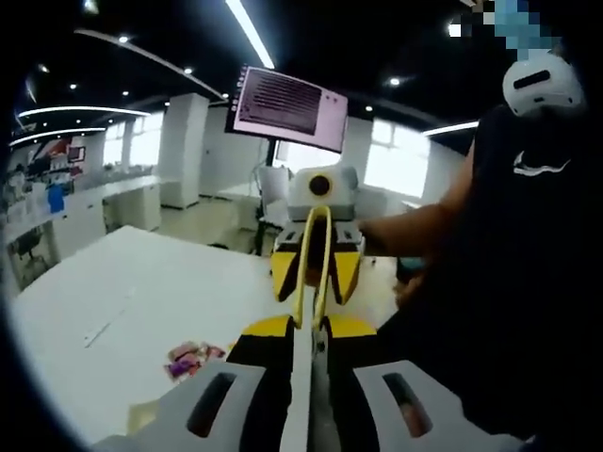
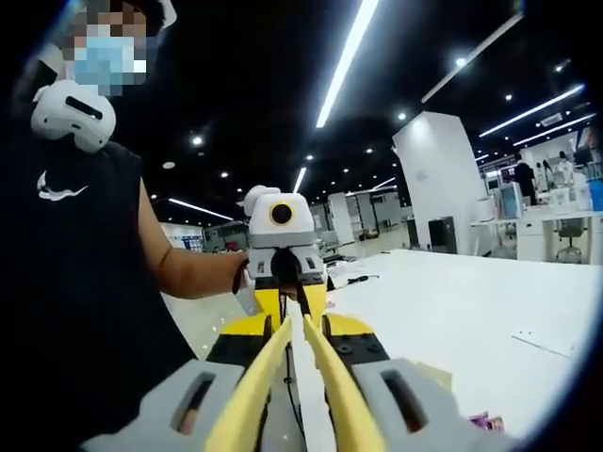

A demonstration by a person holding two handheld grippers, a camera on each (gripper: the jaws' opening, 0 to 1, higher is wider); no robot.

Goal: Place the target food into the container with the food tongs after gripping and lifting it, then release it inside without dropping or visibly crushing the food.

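Yellow food tongs (image 1: 320, 259) span the gap between my two grippers, which face each other above the near end of a white table (image 1: 141, 292). My left gripper (image 1: 309, 325) is shut on the tongs' near end. The right gripper (image 1: 318, 268) faces me and clamps the rounded far end. In the right gripper view the tongs' two arms (image 2: 325, 377) run up between my right gripper's (image 2: 297, 330) jaws to the left gripper (image 2: 290, 297). A small pink and red wrapped food item (image 1: 193, 358) lies on the table below; its edge (image 2: 485, 421) also shows in the right gripper view.
A person in a black shirt (image 1: 528, 282) stands close beside the table, one forearm (image 2: 193, 268) reaching to the grippers. A pale flat thing (image 1: 151, 412) lies by the table's near edge. A monitor (image 1: 287, 104) stands on a pole behind. Desks and chairs line the room.
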